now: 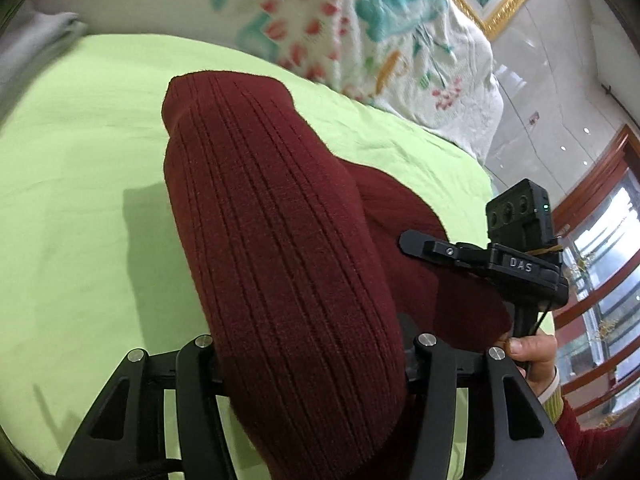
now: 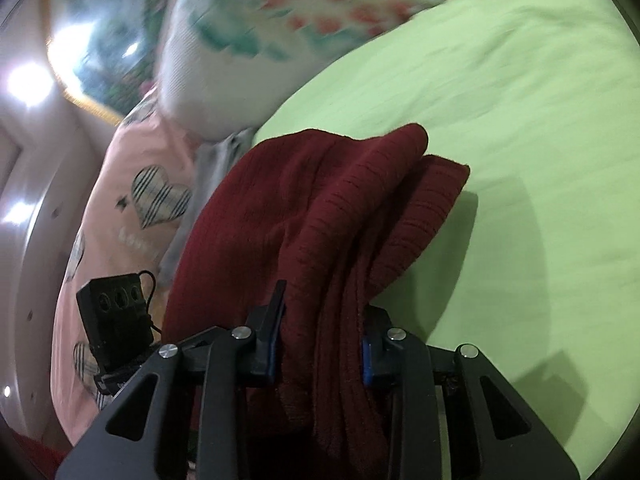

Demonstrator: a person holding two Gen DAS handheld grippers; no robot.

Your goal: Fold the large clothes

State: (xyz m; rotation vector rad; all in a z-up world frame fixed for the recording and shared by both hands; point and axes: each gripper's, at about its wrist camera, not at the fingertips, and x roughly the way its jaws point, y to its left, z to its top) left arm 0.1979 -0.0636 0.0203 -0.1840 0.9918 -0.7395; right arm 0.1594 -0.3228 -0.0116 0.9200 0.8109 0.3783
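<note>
A dark red ribbed knit garment (image 1: 280, 240) is held up off the light green bed sheet (image 1: 80, 160). My left gripper (image 1: 312, 364) is shut on it, the cloth draping forward over the fingers and hiding them. My right gripper (image 2: 320, 344) is shut on a bunched fold of the same garment (image 2: 320, 208), which hangs between its blue-padded fingers (image 2: 366, 364). The right gripper also shows in the left wrist view (image 1: 420, 246), beside the cloth. The left gripper's body shows in the right wrist view (image 2: 116, 316).
A floral quilt (image 1: 360, 28) lies bunched at the far side of the bed. A pink pillow with heart prints (image 2: 132, 200) lies to the left in the right wrist view. A gold picture frame (image 1: 508, 4) hangs on the wall. The bed edge (image 1: 488, 176) is at the right.
</note>
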